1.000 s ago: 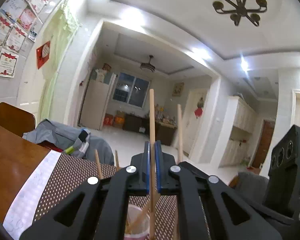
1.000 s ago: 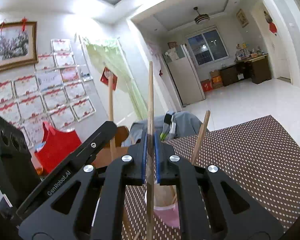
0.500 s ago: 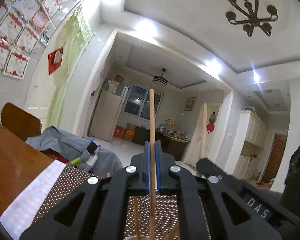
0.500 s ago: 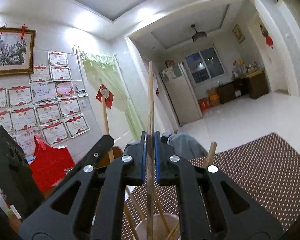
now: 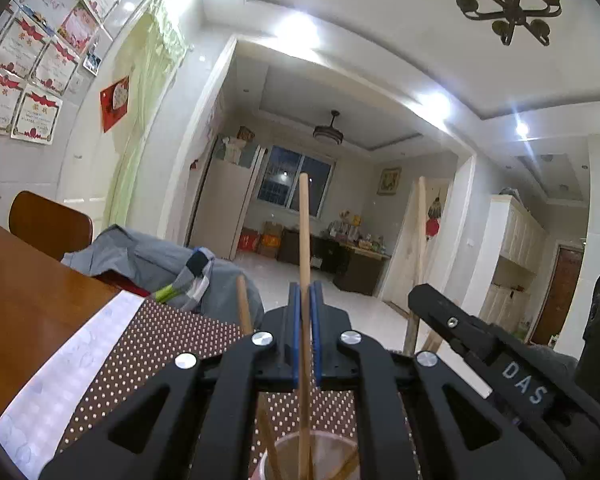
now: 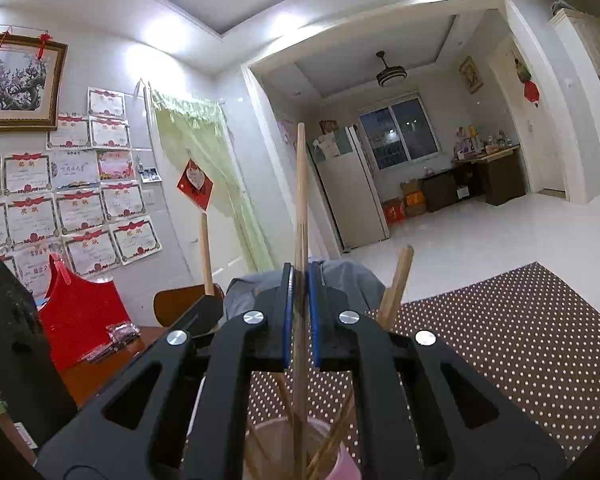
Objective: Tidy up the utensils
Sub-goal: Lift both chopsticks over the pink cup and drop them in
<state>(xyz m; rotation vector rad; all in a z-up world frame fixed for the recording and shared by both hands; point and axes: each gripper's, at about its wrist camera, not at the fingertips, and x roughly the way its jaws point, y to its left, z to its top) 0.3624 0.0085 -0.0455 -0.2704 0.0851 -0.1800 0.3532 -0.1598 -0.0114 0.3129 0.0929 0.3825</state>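
- While both grippers point level across the table, the left gripper (image 5: 305,336) is clamped nearly closed on an upright wooden chopstick (image 5: 304,232), pinched between its blue pads
- The lower end of that chopstick reaches down into a translucent pink cup (image 5: 332,446) that sits directly under the tool, at the bottom edge of the left wrist view
- The right gripper (image 6: 300,320) is likewise pressed almost closed on a second upright chopstick (image 6: 300,184), whose lower end goes into the same cup (image 6: 274,438) below its jaws
- Several loose chopsticks (image 6: 396,286) already lean inside the cup, their tops fanning out on both sides of the held one
- The cup stands on a brown dotted placemat (image 6: 520,340) on a wooden table (image 5: 32,292); how near it is to the mat's edges cannot be told
- In the left wrist view the right gripper's black body (image 5: 484,344) shows just beside, to the right
- A grey garment (image 5: 140,256) lies at the table's far edge
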